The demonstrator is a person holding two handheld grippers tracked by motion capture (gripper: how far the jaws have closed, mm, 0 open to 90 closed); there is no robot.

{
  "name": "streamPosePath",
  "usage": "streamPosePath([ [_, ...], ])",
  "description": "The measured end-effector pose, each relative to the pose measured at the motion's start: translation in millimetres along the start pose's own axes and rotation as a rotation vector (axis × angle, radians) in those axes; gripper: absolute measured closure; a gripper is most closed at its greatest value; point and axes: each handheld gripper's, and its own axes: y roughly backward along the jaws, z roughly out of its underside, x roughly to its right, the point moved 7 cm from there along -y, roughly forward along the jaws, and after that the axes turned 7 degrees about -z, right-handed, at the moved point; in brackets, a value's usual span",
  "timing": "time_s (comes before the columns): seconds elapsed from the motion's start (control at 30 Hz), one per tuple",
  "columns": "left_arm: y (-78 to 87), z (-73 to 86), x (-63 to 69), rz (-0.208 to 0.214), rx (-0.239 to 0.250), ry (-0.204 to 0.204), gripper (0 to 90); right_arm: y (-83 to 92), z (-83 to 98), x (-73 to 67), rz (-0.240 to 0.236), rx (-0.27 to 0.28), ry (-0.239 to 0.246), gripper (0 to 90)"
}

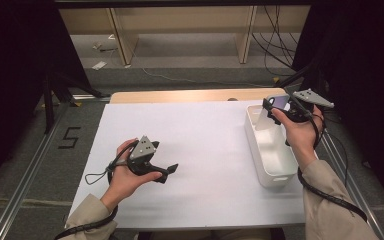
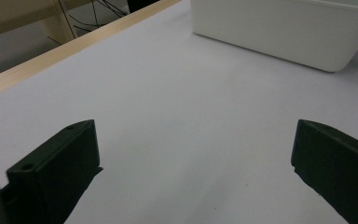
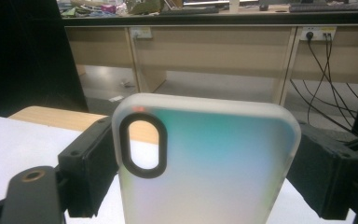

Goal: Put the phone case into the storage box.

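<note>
A translucent, iridescent phone case (image 3: 205, 163) with a black-rimmed camera cutout stands upright between the black jaws of my right gripper (image 3: 205, 168), which press on its two sides. In the high view my right gripper (image 1: 275, 111) holds the phone case (image 1: 266, 118) above the far end of a white rectangular bin (image 1: 275, 177) at the table's right. My left gripper (image 1: 169, 171) rests low over the white table sheet (image 1: 200, 145) at the left, pointing right. Its jaws stand wide apart with nothing between them, and the left gripper (image 2: 193, 154) faces the white bin (image 2: 279, 28).
A wooden table edge (image 1: 180, 95) runs along the far side of the sheet. Beyond it are a grey floor, wooden desk legs and loose cables (image 1: 275, 50). A black "5" (image 1: 69, 137) is marked on the floor at the left. Dark curtains flank both sides.
</note>
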Motion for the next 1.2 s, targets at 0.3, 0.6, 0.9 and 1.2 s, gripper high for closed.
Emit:
streamPosePath([
  [0.3, 0.1, -0.1, -0.3, -0.003, 0.001, 0.001, 0.6, -3.0, -0.2, 0.6, 0.000, -0.002, 0.003, 17.8],
  [0.6, -0.2, 0.0, -0.2, -0.001, 0.000, 0.000, 0.5, -6.3, -0.3, 2.1, 0.006, -0.002, 0.005, 17.8],
  [0.9, -0.2, 0.1, -0.3, -0.002, 0.001, 0.001, 0.5, -9.0, 0.2, 4.8, 0.011, -0.004, 0.003, 17.7],
  [1.2, -0.1, 0.1, -0.5, -0.003, 0.001, 0.002, 0.5, -11.3, 1.8, 9.8, 0.021, -0.009, -0.006, 17.8],
])
